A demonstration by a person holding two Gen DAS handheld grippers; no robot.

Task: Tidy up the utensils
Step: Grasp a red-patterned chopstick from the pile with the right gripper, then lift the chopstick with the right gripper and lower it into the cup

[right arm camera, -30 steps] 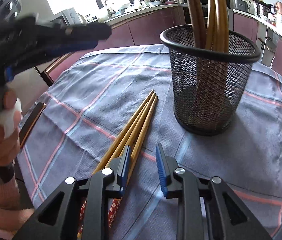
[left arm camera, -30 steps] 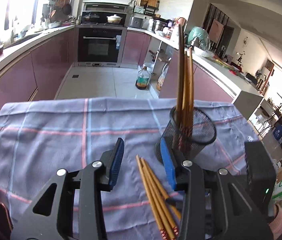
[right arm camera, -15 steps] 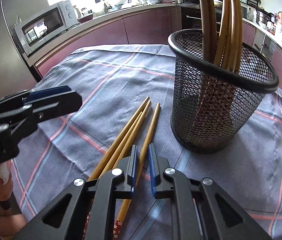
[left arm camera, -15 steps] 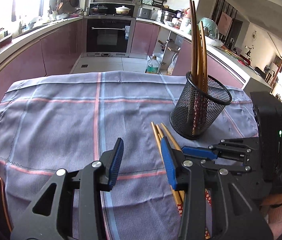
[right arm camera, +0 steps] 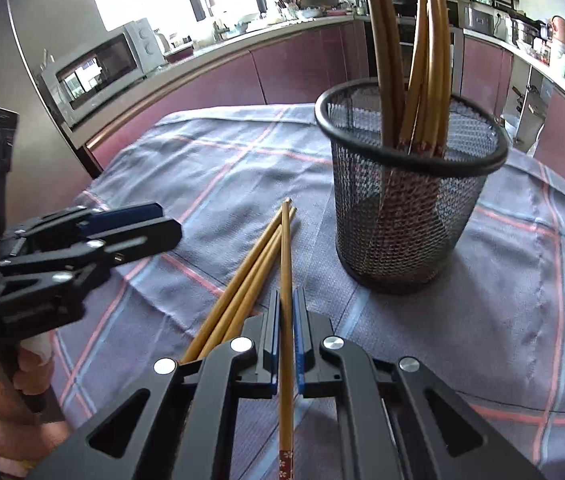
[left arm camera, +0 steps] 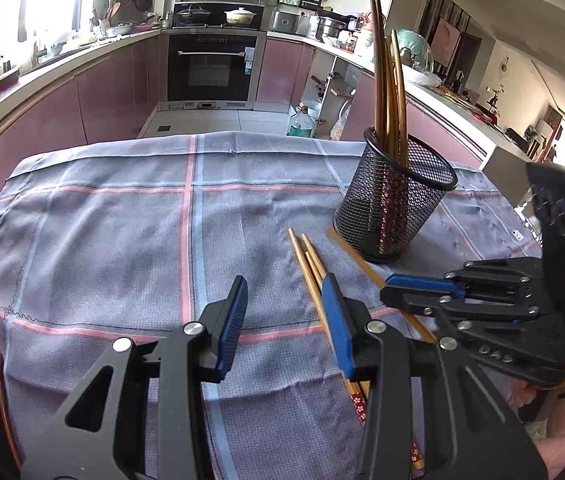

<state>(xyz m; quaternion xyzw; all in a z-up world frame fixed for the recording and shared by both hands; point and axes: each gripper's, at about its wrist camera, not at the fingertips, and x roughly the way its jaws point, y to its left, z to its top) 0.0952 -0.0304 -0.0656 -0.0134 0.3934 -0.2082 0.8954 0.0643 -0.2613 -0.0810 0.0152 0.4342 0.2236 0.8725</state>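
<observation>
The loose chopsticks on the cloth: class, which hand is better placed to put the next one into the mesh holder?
Right. The right gripper is shut on one chopstick, close to the mesh holder. The left gripper is open and holds nothing.

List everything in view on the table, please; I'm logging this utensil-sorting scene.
mesh holder: one, black, upright on the cloth, right side.
chopsticks in holder: several, exact count unclear, tan and brown, standing up.
loose chopsticks: two, tan, lying on the cloth by the holder.
gripped chopstick: one, tan with red patterned end, between the right gripper's pads.
tablecloth: one, grey-blue with pink stripes, covering the table.
left gripper: black with blue pads, open, empty.
right gripper: black with blue pads, shut.
</observation>
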